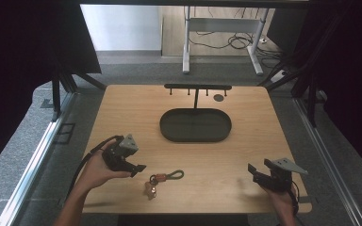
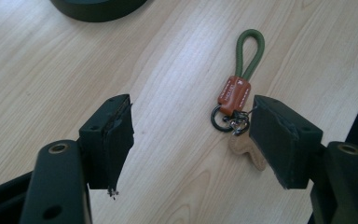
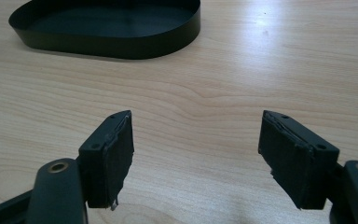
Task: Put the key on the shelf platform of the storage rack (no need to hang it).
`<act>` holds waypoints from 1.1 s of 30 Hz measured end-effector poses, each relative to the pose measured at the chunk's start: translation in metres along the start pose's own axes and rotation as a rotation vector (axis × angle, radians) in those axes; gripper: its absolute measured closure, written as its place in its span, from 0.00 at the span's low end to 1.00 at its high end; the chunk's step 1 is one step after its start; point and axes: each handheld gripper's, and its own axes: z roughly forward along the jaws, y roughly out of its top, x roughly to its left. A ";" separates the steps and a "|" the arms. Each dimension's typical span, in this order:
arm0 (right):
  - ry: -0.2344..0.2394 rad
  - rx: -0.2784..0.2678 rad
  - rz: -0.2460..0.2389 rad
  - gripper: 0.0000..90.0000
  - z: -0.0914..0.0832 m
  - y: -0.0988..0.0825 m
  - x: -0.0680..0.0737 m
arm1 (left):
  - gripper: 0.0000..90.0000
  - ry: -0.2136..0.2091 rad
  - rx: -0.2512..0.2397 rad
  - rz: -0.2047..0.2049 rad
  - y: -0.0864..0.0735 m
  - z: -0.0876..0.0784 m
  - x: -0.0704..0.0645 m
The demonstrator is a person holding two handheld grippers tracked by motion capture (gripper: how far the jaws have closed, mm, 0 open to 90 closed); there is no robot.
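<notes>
Wood table (image 1: 245, 155), green-loop keychain (image 1: 164, 179) lower centre, black oval tray (image 1: 195, 125) mid-frame.
Left gripper (image 1: 138, 168) jaws wide beside keychain; right gripper (image 1: 251, 170) lower right, wide, empty.

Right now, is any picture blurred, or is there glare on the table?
High view: soft and coarse; the keychain lacks detail, the room edges are dark. Left gripper view: the keychain is sharp, the near claw slightly soft. Right gripper view: pale glare on the table beside the black tray.

Green-looped, orange-tabbed keychain (image 2: 237, 91); black oval tray (image 3: 121, 28); pale wood-grain table (image 1: 245, 136).
</notes>
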 end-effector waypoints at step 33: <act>0.018 0.020 -0.032 0.31 0.006 -0.002 0.009 | 0.42 -0.088 0.222 0.181 0.046 0.053 -0.024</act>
